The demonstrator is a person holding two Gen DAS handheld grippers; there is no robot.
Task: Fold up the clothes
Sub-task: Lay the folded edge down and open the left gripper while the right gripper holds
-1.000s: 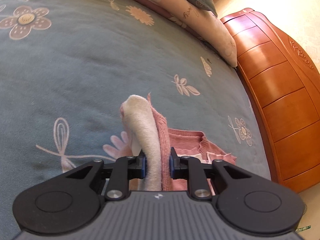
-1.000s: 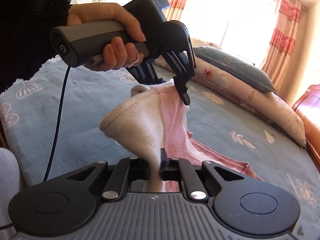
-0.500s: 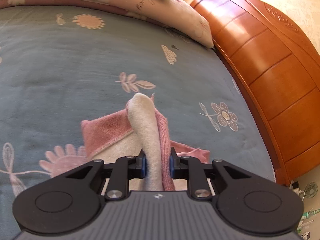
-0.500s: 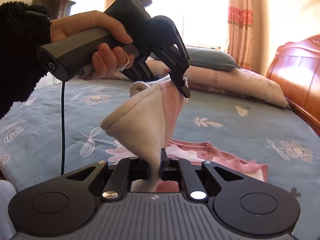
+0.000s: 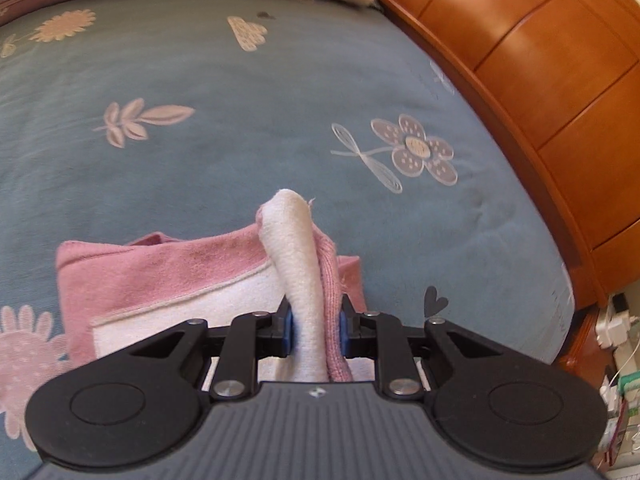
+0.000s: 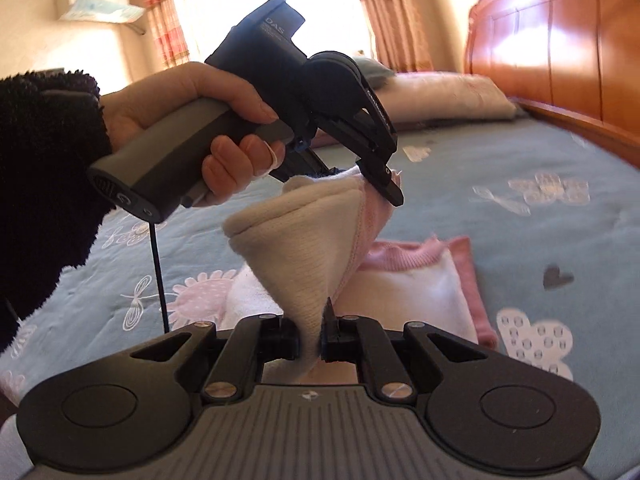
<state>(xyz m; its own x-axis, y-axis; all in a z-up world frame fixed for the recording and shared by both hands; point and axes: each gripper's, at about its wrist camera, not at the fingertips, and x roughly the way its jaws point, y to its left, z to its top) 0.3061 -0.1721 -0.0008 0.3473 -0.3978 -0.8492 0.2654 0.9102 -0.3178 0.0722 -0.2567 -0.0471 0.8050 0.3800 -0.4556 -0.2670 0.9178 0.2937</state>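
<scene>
A pink and cream knitted garment [image 5: 168, 276] lies partly on the blue flowered bedspread [image 5: 240, 100]. My left gripper [image 5: 314, 326] is shut on a bunched edge of it, cream on the left, pink on the right. My right gripper [image 6: 310, 340] is shut on another cream edge of the same garment [image 6: 300, 248], which is lifted taut between the two. In the right wrist view the left gripper [image 6: 372, 184] is held by a hand above the bed. The rest of the garment [image 6: 424, 284] rests folded on the bedspread below.
A wooden headboard [image 5: 552, 92] curves along the bed's right side, also in the right wrist view [image 6: 560, 36]. Pillows [image 6: 436, 96] lie at the head of the bed. A black cable [image 6: 158, 268] hangs from the left gripper's handle. Cables and plugs [image 5: 616, 328] sit on the floor.
Both grippers have carried the held edge over toward the headboard side. More of the garment now lies flat on the bedspread beneath them.
</scene>
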